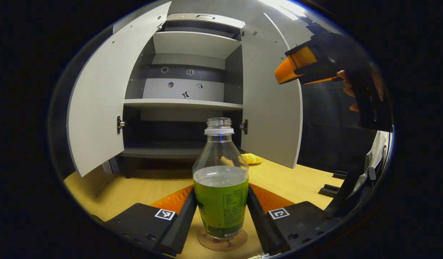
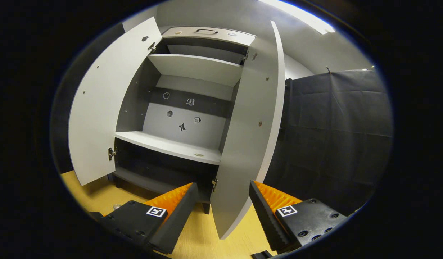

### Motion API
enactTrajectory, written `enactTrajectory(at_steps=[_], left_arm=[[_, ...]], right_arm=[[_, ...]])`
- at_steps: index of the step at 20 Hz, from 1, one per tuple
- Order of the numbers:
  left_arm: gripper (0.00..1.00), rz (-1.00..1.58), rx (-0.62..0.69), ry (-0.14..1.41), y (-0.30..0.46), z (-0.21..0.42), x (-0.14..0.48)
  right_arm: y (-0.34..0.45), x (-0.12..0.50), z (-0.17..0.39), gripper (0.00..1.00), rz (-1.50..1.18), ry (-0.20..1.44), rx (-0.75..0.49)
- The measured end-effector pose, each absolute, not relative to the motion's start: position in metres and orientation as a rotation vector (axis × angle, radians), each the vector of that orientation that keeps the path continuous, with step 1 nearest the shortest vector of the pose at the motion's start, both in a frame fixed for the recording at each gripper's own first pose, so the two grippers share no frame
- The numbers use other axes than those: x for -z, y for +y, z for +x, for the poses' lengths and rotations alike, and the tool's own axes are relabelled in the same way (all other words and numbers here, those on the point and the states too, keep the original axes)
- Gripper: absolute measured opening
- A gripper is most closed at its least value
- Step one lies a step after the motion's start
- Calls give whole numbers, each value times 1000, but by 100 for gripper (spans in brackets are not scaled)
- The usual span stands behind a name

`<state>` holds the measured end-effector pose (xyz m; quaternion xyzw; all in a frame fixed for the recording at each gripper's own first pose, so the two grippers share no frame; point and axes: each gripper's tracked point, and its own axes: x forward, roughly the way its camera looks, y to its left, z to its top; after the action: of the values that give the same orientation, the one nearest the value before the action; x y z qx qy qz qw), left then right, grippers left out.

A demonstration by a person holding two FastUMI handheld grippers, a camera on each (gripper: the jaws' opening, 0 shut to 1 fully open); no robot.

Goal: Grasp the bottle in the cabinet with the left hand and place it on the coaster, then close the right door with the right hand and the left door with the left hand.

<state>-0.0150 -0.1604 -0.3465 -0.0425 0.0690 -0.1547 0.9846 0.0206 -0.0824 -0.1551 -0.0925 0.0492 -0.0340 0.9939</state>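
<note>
In the left gripper view, the left door of the cabinet stands swung wide open, its hinge showing at the inner edge, and the shelves behind it run across to the right door, which is open too. In front of the cabinet the bottle stands upright on the round coaster on the wooden table (no cap on its neck, and a green label around the lower half). The left gripper has a finger close along each side of the bottle; whether they press on it or only flank it cannot be told. A small yellow thing lies on the table just behind the bottle. Farther right, the right gripper is raised beside the right door, a hand around it. In the right gripper view, the right gripper is spread open, with the edge of the right door standing between its fingers and untouched by either.
</note>
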Motion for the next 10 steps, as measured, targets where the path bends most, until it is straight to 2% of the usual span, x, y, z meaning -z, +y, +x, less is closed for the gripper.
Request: enactTrajectory(at_steps=[7,10], left_arm=[[80,-29,285,113,-162,-29,368],[83,-18,285,160,-165,-28,387]], right_arm=[[-88,153,10,95,-174,69,44],[-87,154,6,96,-200,70,30]])
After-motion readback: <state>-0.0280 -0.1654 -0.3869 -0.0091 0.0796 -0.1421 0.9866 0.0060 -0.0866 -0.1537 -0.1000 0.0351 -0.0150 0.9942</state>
